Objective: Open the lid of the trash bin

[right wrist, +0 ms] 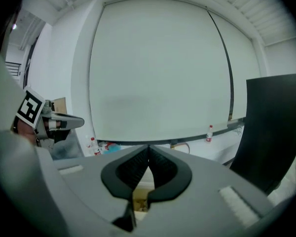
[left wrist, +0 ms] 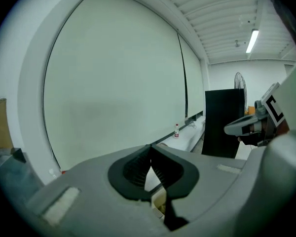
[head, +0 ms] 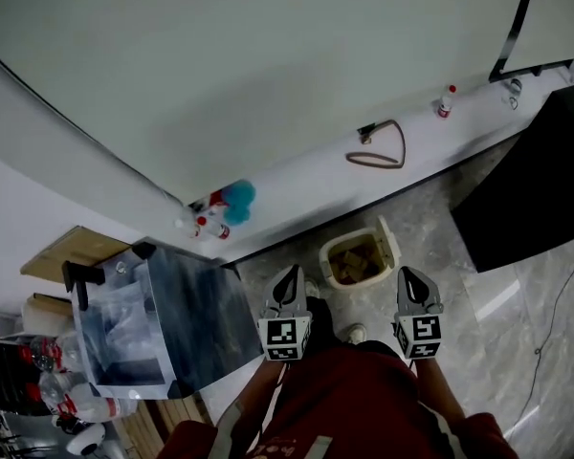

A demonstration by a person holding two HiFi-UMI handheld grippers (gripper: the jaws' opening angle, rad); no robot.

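Dim, even indoor light; a ceiling strip lamp [left wrist: 252,41] glows above the black cabinet [left wrist: 224,122]; fisheye edges darken, perhaps slightly soft.

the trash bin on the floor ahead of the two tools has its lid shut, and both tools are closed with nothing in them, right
Not quite. In the head view the trash bin has its lid standing open, with brownish contents showing inside. The rest holds: the left tool and the right tool are each closed and empty in their own gripper views.
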